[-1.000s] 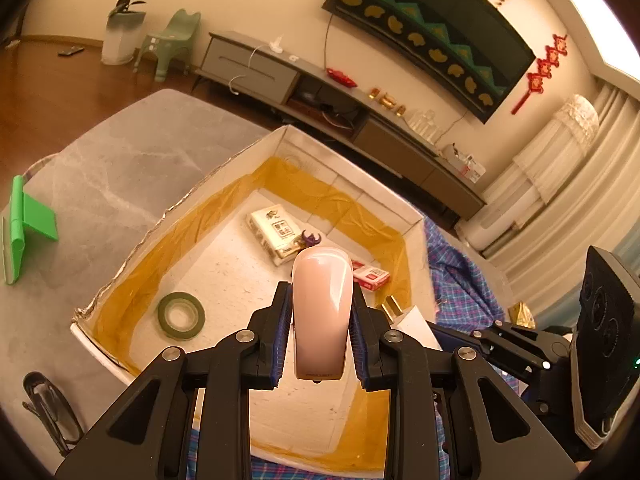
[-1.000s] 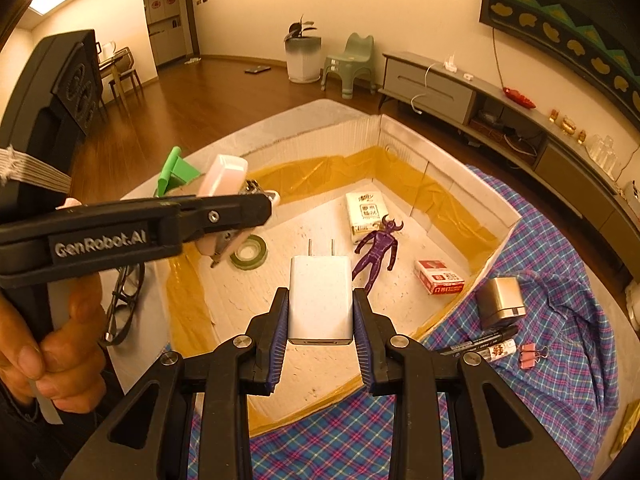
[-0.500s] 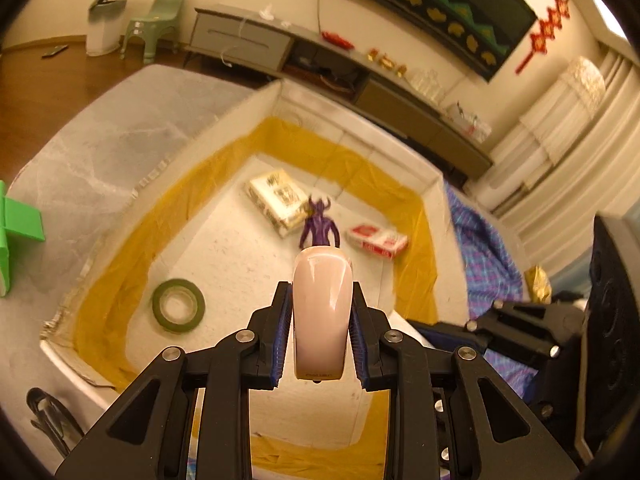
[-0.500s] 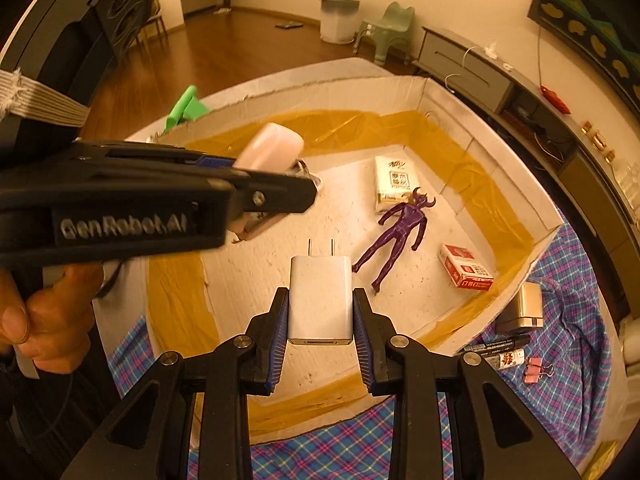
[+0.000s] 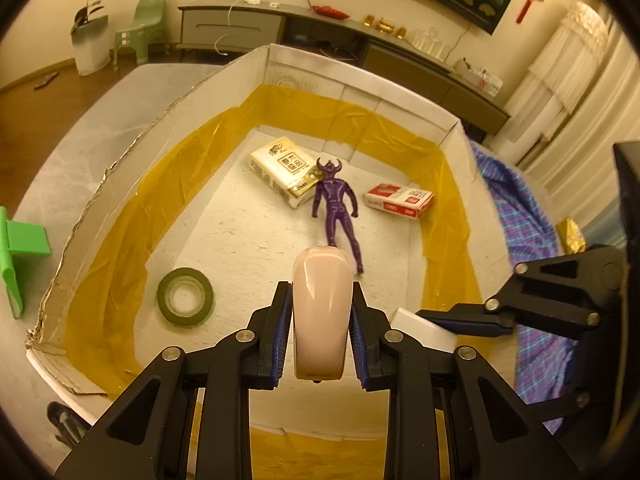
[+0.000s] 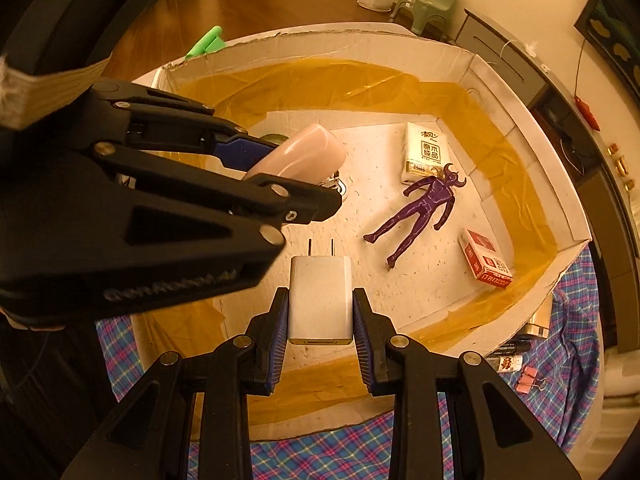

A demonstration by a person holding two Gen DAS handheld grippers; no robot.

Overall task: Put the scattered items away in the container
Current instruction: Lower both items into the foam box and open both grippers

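Pink case [image 5: 322, 312] sits clamped in the left claw [image 5: 320, 334] above the box [image 5: 120, 184]. The right claw [image 6: 320, 314] grips a white charger [image 6: 320, 300] over the box floor, near the purple figure [image 6: 424, 210].

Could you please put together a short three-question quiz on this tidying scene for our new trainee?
1. True or false: the left gripper is empty.
2. What is clamped in the right gripper?
A. white charger
B. green tape roll
C. red box
3. Which thing in the cardboard box lies between the tissue pack and the red box?

Key:
1. False; its jaws hold a pink stapler.
2. A, the white charger.
3. The purple figure.
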